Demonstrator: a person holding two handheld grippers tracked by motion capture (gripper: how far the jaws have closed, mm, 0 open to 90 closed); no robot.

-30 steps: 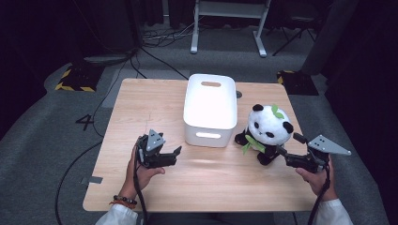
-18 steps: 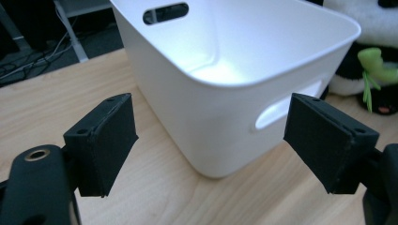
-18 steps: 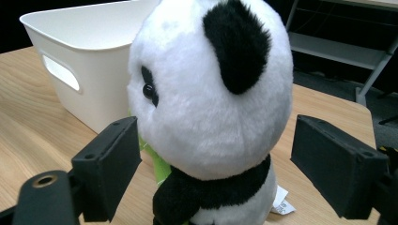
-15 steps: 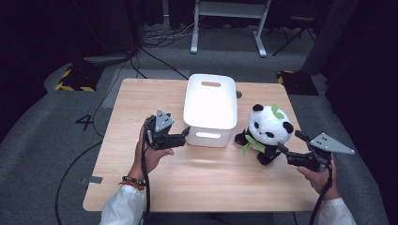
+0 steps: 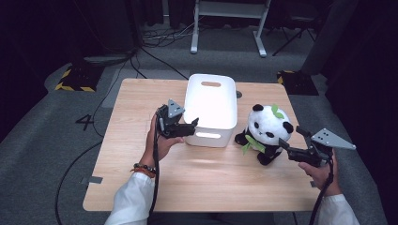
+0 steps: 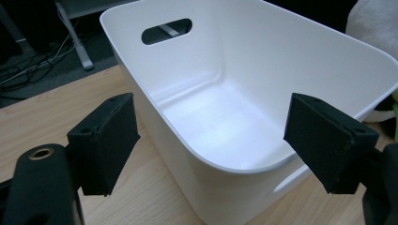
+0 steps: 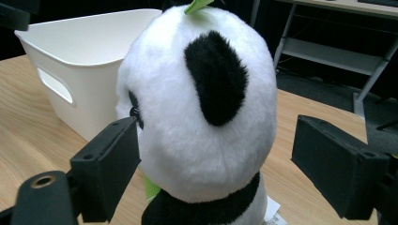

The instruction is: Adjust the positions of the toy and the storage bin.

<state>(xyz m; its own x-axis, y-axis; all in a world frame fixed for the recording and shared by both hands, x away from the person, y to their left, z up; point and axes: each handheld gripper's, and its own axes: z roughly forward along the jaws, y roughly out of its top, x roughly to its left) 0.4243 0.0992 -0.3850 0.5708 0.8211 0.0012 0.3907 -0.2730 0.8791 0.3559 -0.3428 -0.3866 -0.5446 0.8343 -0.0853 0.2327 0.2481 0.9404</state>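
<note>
The work in hand looks like putting the panda (image 5: 266, 129) into the bin (image 5: 211, 101), and this is the approach, before any grasp. The panda sits upright on the table (image 5: 141, 192), just right of the bin and apart from it, with a green leaf on its head.

The right tongs (image 5: 287, 146) are at the panda's right side, low and about level, pointing left at it. In the right gripper view the jaws stand wide, one on either side of the panda's head (image 7: 206, 103), with a gap showing between each pad and the plush. They hold nothing.

The left tongs (image 5: 192, 125) are over the bin's near left corner, by its rim. In the left gripper view the jaws are well apart and straddle the near wall (image 6: 220, 173), one outside over the wood, the other above the hollow. No pad presses the plastic, so the bin is not held either. It is empty, with a slot handle in both its far and near walls.

The next move, as I judge it, calls for the right tongs to close on the head or upper body, firmly enough that the soft plush does not slip, then lift it over the rim and carry it left into the bin. The left tongs would do well to clamp the wall first, since a light bin could slide if the panda bumps it.
</note>
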